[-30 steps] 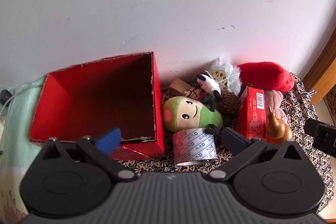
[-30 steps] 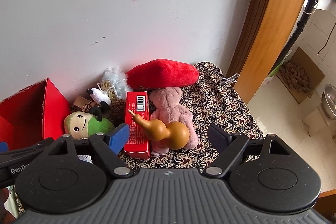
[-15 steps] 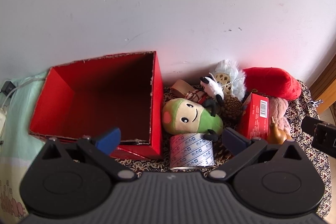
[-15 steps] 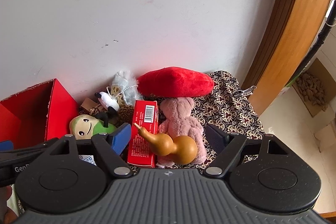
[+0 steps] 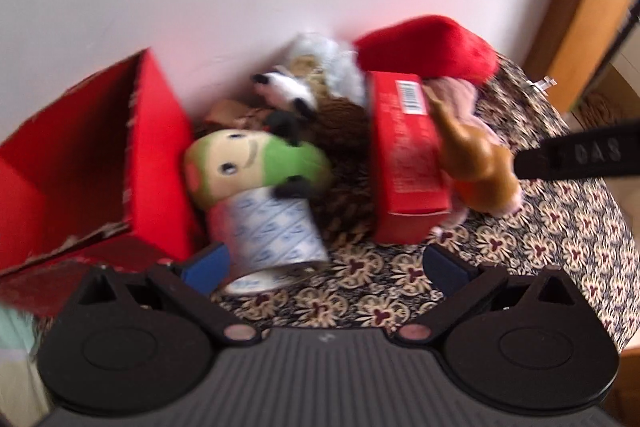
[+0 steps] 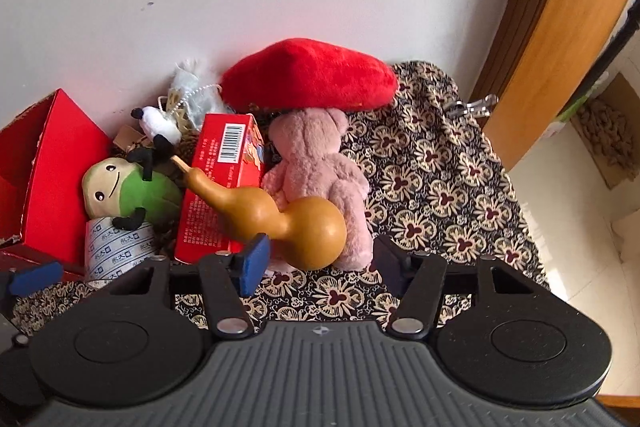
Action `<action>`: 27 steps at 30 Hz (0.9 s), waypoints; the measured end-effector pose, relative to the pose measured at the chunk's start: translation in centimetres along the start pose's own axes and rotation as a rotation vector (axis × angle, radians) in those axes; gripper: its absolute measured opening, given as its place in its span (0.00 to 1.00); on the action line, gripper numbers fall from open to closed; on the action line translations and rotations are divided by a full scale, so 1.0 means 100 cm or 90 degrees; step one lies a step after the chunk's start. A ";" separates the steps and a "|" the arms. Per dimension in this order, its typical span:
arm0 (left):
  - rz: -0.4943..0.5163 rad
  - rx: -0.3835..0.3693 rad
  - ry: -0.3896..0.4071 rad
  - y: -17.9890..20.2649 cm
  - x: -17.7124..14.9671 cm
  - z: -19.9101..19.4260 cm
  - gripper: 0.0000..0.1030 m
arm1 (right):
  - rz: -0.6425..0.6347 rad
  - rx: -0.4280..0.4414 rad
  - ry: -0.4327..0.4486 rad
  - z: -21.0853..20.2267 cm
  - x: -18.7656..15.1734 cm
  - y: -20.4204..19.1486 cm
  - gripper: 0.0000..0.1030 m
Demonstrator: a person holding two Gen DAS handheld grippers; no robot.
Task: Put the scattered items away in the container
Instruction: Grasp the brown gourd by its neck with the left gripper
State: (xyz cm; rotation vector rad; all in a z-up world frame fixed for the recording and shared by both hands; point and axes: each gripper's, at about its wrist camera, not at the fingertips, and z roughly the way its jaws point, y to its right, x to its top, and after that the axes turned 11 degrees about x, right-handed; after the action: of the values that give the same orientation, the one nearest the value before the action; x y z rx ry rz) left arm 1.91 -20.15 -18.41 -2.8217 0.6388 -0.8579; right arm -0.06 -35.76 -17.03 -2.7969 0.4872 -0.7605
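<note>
The open red box stands at the left against the wall, and nothing shows in the part of its inside that I see. Beside it lie a green plush, a tape roll, a red carton and a brown gourd. My left gripper is open just in front of the tape roll; this view is blurred. My right gripper is open, with the gourd's fat end right at its fingertips, not gripped. Behind the gourd are a pink bear and a red plush.
A panda toy and a pale tasselled trinket are wedged against the white wall. The patterned cloth ends at the right, where the floor drops away beside a wooden door frame. A metal clip lies at the cloth's edge.
My left gripper has swung right and closer to the pile, so the box has slid to the view's left. My right gripper has come down nearer the gourd. Both stay open.
</note>
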 end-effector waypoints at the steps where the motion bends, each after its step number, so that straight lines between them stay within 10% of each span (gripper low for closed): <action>1: 0.017 0.001 0.008 0.008 0.000 0.002 1.00 | 0.019 0.015 0.002 0.000 0.001 0.006 0.60; 13: 0.169 0.067 0.076 0.069 -0.003 0.031 0.96 | -0.127 0.150 -0.004 0.009 0.019 0.003 0.71; 16: 0.176 0.007 0.068 0.068 -0.001 0.026 0.84 | -0.173 0.155 -0.016 0.012 0.026 0.004 0.70; 27: 0.098 -0.167 0.085 0.061 0.039 0.009 0.94 | -0.387 0.127 -0.064 0.006 0.006 0.058 0.58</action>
State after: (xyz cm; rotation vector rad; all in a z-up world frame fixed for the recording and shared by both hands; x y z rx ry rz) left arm 3.11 -27.33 -18.64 -2.9051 1.0449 -1.0071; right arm -0.78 -41.30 -18.90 -2.7750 -0.4576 -0.7129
